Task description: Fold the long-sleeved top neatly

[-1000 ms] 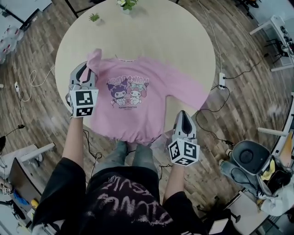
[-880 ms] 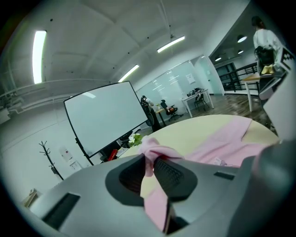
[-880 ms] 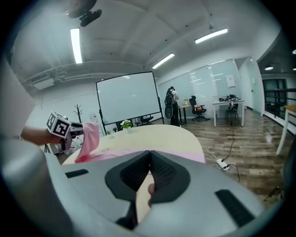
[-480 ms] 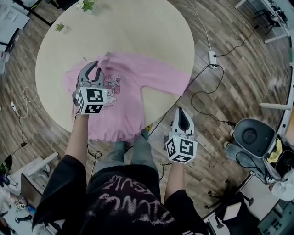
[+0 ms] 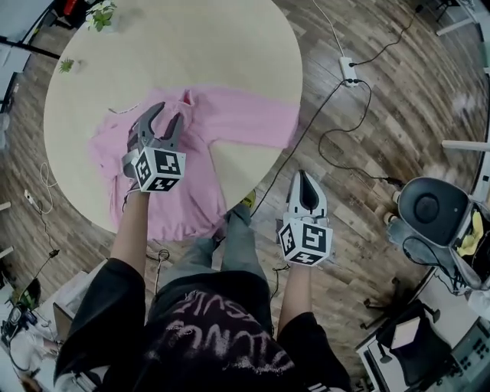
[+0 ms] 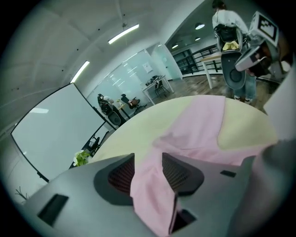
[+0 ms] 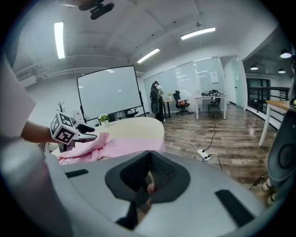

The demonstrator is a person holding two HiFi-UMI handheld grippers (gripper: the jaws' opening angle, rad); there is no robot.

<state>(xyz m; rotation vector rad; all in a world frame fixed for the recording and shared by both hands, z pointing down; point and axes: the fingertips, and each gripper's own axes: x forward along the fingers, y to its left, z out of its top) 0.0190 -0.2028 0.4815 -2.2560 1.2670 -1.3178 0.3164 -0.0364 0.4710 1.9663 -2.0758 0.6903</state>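
A pink long-sleeved top (image 5: 191, 191) lies front down over the near edge of the round table (image 5: 191, 46), its hem hanging off. One sleeve (image 5: 245, 122) stretches right to the rim. My left gripper (image 5: 164, 119) hovers over the middle of the top. Its jaws have just been opening and now stand apart, with a loose fold of pink cloth (image 6: 152, 185) draped between the pads, unpinched. In the left gripper view the top (image 6: 203, 125) spreads ahead of that gripper (image 6: 148, 173). My right gripper (image 5: 305, 186) is shut, off the table over the wooden floor, right of the hem; its jaws (image 7: 149, 173) meet.
Two small potted plants (image 5: 99, 15) (image 5: 67, 66) stand at the table's far left. A power strip (image 5: 350, 70) and cables lie on the floor at right, near a grey chair (image 5: 429, 207). The person's legs (image 5: 230, 245) are at the near rim.
My left gripper has travelled from the top's left edge towards its middle, drawing the sleeve across, and its jaws have spread. The right gripper has drifted away from the hem.
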